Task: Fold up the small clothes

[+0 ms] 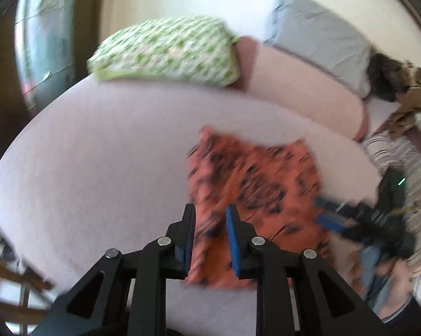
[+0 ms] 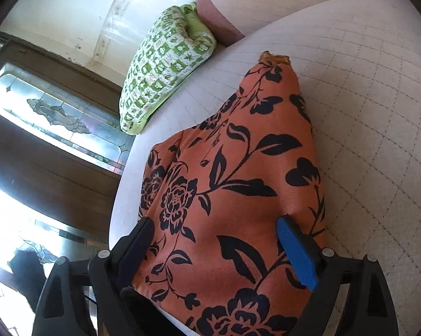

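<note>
Orange floral cloth (image 2: 233, 184) lies folded on pale quilted bed (image 2: 378, 128), near its edge. Right gripper (image 2: 214, 229) over cloth's near end, jaws spread wide, nothing pinched (pads straddle fabric). Left gripper (image 1: 209, 224) above cloth, jaws w/ narrow gap, empty; view blurred. Green patterned pillow (image 2: 165, 67) well apart at bed's far side.

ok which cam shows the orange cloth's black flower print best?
Right wrist: the orange cloth with black flower print fills the frame, sharp, with petals and leaves distinct. Left wrist shows the same cloth lying on the pale bed, motion-blurred, its print reduced to dark smears.
</note>
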Motion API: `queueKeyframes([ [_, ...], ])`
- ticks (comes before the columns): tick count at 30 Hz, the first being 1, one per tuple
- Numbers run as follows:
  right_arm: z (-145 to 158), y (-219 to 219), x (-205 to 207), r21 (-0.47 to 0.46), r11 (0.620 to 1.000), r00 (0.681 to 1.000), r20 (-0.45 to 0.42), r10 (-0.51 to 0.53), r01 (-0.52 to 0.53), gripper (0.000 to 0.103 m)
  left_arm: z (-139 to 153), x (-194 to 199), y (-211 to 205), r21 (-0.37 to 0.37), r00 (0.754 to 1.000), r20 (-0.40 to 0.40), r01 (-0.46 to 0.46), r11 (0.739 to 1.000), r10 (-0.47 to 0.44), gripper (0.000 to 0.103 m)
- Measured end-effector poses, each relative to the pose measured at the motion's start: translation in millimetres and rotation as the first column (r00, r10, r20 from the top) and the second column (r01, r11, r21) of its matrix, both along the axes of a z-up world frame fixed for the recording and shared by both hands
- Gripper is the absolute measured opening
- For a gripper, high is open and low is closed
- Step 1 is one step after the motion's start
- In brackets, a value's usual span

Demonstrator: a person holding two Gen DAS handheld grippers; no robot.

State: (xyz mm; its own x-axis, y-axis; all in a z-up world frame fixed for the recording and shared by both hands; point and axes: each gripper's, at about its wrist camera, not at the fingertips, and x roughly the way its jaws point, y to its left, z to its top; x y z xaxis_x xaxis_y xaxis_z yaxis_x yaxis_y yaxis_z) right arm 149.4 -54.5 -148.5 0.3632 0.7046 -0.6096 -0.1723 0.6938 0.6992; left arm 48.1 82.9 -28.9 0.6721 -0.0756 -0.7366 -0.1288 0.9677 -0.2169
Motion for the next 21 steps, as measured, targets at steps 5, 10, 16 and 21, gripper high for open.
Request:
queueKeyframes([
  [5, 0, 0, 0, 0.012, 1.000, 1.000, 0.001, -0.001, 0.001, 0.092, -22, 67, -27, 0.025, 0.992, -0.034, 0.124, 0.992, -0.123, 0.023],
  [10, 3, 0, 0, 0.014, 0.999, 0.999, -0.014, 0.029, -0.028, 0.092, -91, 104, -3, 0.098, 0.980, -0.190, 0.083, 0.992, -0.063, 0.022],
  [16, 37, -5, 18, 0.066, 0.997, 0.998, 0.038, 0.043, -0.045, 0.092, -85, 96, -2, 0.083, 0.985, -0.157, 0.078, 0.993, -0.064, 0.022],
  [21, -11, 1, 61, 0.075, 0.997, 0.991, -0.125, 0.041, -0.032, 0.093, -45, 96, 3, 0.047, 0.993, -0.077, 0.087, 0.995, -0.084, 0.030],
])
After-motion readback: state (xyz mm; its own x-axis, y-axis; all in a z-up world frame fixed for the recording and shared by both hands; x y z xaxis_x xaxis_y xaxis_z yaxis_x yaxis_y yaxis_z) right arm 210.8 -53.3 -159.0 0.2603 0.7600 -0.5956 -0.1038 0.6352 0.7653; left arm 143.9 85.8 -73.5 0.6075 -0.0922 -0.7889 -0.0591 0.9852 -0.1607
